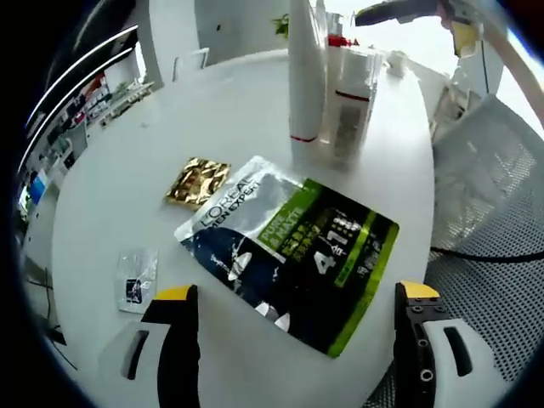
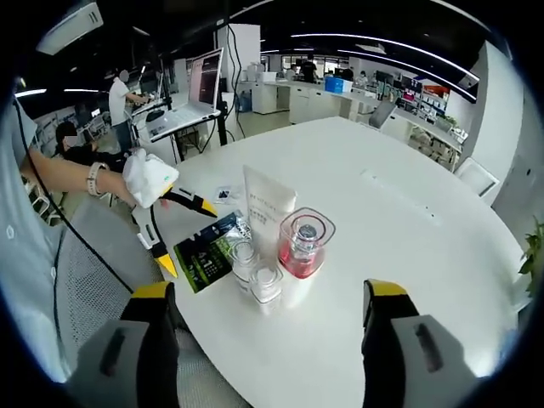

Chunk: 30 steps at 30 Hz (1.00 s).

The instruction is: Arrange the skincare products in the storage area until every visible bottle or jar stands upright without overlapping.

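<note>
Left gripper view: my left hand-held gripper [image 1: 293, 319] gapes wide over the flat sachet pack [image 1: 289, 251] at centre; sliding it could topple the white tube [image 1: 304, 72] upper centre.

Right gripper view: right hand-held gripper [image 2: 268, 314], jaws apart and empty, could clip the pink bottle [image 2: 302, 246] mid-frame on the bench [image 2: 408, 212].

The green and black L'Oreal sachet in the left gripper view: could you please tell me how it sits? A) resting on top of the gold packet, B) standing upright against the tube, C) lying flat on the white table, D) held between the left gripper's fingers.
C: the green and black L'Oreal sachet lies flat on the white table, ahead of the open left gripper and apart from the gold packet.
</note>
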### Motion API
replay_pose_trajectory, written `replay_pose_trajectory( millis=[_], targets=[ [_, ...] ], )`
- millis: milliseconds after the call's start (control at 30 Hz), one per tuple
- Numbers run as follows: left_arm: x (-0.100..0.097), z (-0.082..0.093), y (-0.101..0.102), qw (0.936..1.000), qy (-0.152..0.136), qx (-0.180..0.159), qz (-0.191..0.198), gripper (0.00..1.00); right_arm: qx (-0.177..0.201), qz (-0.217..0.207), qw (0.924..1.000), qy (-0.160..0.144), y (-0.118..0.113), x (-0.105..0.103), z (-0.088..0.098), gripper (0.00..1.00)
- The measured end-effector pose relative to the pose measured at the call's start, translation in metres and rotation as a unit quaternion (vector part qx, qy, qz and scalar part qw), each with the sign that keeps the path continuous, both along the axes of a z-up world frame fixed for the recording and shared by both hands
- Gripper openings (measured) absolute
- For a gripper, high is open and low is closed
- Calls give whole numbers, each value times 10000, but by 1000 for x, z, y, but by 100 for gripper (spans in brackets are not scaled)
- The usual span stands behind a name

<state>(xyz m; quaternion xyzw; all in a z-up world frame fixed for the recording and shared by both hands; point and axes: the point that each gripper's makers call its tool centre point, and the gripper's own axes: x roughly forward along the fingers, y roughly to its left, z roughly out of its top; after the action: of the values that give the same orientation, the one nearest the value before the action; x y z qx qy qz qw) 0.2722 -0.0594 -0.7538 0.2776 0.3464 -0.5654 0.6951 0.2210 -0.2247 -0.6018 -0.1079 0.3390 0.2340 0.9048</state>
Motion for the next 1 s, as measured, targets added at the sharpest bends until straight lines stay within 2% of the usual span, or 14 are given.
replay_pose_trajectory(
  millis=[300,1000],
  targets=[
    [2,1,-11,10000,-4,-36,-4,90,-10,-44,10000,30,-3,-1,-3,91],
    [15,1,-37,9998,-10,-82,168,90,-8,-97,9999,54,-8,-3,-6,89]
  ],
)
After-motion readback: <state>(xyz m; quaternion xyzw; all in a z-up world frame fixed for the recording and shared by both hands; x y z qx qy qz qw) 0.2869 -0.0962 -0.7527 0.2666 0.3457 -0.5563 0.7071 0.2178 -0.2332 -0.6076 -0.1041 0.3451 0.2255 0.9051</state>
